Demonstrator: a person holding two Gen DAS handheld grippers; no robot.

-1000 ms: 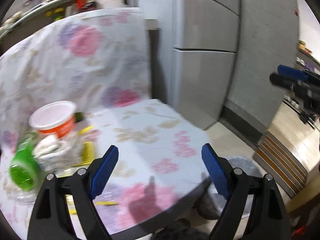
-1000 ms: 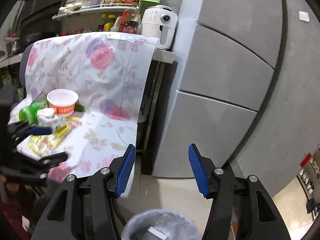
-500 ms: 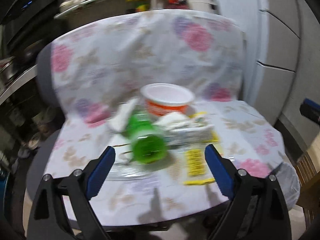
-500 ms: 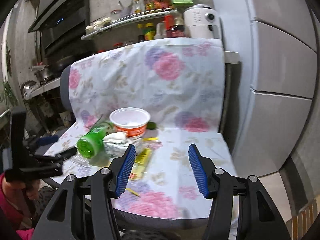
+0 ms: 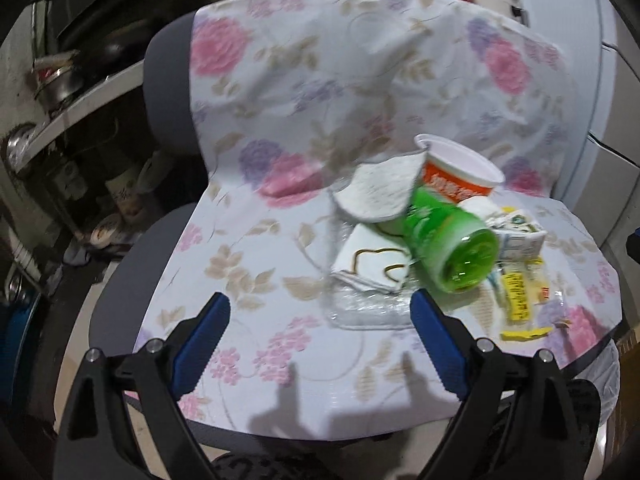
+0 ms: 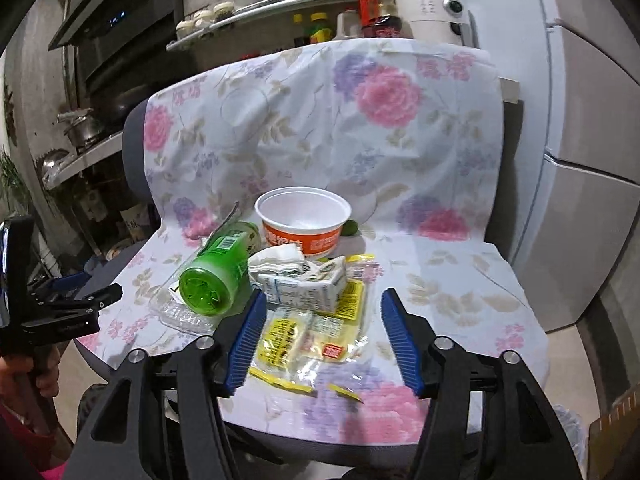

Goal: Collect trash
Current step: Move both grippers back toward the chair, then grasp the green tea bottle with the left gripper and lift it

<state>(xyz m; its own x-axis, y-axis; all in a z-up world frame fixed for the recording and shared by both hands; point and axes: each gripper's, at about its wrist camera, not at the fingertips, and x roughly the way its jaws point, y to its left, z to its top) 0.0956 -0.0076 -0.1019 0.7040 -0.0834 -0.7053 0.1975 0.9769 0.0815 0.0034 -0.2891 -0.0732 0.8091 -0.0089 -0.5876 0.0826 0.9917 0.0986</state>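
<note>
Trash lies on a chair covered with a floral cloth (image 6: 440, 280). A green plastic bottle (image 6: 216, 276) lies on its side, also in the left wrist view (image 5: 448, 244). Behind it stands an orange and white bowl (image 6: 302, 226). A small crushed carton (image 6: 304, 290) and yellow wrappers (image 6: 308, 336) lie in front. A peeled white lid (image 5: 376, 194) and folded tissue (image 5: 372, 262) lie to the left. My right gripper (image 6: 320, 340) is open above the wrappers. My left gripper (image 5: 316, 344) is open over the seat's front, short of a clear plastic sheet (image 5: 364, 308).
A grey fridge (image 6: 580, 160) stands right of the chair. Shelves with bottles and a white appliance (image 6: 432, 12) are behind it. Pots and clutter fill the dark shelves on the left (image 5: 60, 120). A bagged bin's rim (image 5: 608, 372) shows below the seat's right edge.
Both grippers have swung left from the fridge and floor to face the chair and moved closer to the trash. Both stay open and empty.
</note>
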